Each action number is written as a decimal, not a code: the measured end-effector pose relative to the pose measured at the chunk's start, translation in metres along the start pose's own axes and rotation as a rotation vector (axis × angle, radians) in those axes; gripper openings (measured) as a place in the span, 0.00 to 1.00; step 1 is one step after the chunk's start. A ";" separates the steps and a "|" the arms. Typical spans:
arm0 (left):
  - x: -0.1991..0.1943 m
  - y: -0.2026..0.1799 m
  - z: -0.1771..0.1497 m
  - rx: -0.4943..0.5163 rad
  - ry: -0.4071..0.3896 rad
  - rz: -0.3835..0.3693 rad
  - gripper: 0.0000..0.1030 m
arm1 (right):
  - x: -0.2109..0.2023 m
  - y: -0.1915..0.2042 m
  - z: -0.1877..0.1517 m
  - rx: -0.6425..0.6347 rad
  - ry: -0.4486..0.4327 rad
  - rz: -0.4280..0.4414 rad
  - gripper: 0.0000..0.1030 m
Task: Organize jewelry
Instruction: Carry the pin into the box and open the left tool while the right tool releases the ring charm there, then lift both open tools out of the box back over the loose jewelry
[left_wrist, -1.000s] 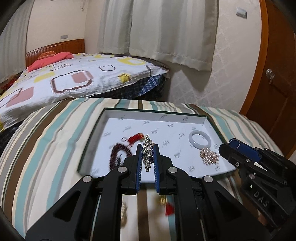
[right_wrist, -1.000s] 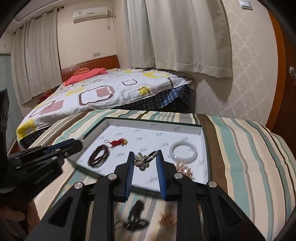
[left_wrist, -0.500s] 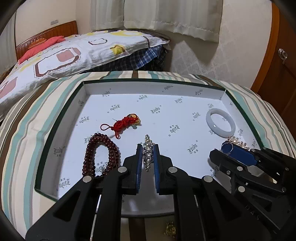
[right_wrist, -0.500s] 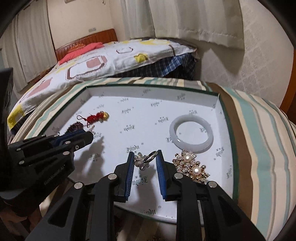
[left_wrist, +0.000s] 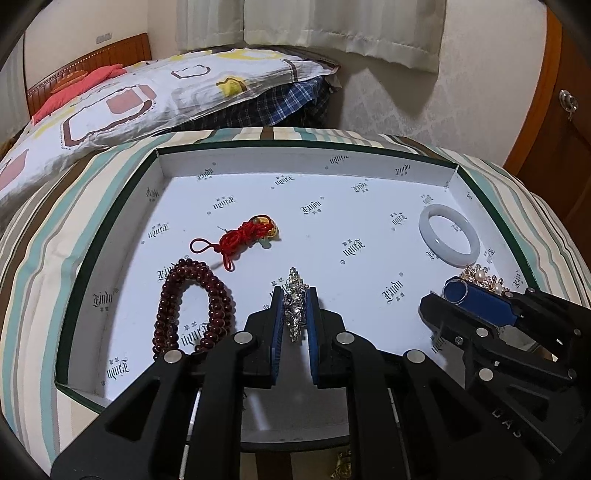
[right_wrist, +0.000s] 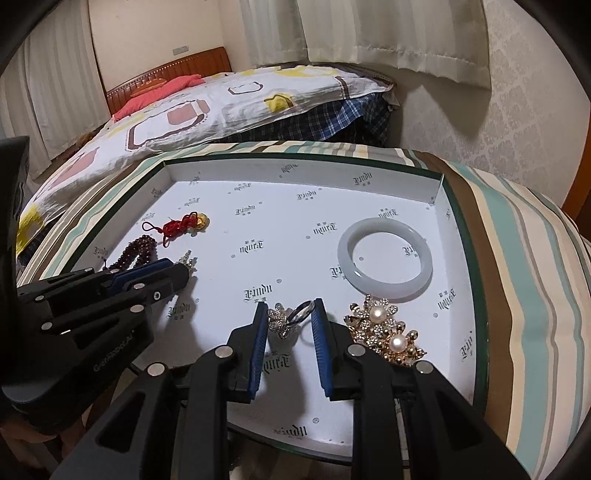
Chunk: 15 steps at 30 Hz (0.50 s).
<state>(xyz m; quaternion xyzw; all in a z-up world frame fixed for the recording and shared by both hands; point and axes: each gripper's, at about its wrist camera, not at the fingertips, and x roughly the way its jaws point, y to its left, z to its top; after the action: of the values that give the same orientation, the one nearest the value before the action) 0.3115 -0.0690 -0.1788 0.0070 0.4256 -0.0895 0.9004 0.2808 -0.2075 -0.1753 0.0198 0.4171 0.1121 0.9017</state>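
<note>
- The bed (left_wrist: 44, 258), in soft striped cloth, carries a shallow box (left_wrist: 303, 158); the box sits flat with low white walls, a dark green rim and a printed paper floor, likely so loose pieces stay together.
- The left gripper (left_wrist: 294, 314) is closed on a brooch (left_wrist: 294, 300), a long spindle of clear faceted stones. It hangs low over the box floor near the near edge, middle-left, probably about to be set down; whether it touches the floor I cannot tell.
- The right gripper (right_wrist: 290, 325) pinches a ring (right_wrist: 291, 318) by its ends: a smooth silver band on one side, a stone-set flower on the other. It is low over the floor toward the near right corner.
- A bangle (right_wrist: 384, 267), a smooth, milky, rigid hoop, lies flat near the right wall.
- A bead strand (left_wrist: 192, 302), dark red, round and glossy, lies looped double near the left wall.
- A gold cluster (right_wrist: 384, 334) of petals with two pearls lies just beside the bangle, between it and the near edge.
- A red cord (left_wrist: 240, 240), knotted and soft, with a yellow charm, lies left of centre, well apart from the bangle.
- Laid well apart, the pieces should not tangle; the strand and cord are the likeliest to snag.
</note>
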 end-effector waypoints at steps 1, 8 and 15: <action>0.000 0.000 0.000 0.001 0.000 0.001 0.13 | 0.000 0.000 0.000 0.001 0.000 0.001 0.24; -0.001 -0.002 0.000 0.001 -0.004 0.006 0.33 | -0.001 0.000 0.000 0.000 -0.009 -0.003 0.35; -0.005 -0.001 0.000 -0.002 -0.015 0.009 0.45 | -0.004 -0.001 0.000 -0.003 -0.018 -0.011 0.38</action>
<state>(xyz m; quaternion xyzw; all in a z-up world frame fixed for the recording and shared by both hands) 0.3082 -0.0688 -0.1752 0.0072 0.4188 -0.0851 0.9041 0.2787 -0.2093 -0.1727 0.0173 0.4092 0.1075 0.9059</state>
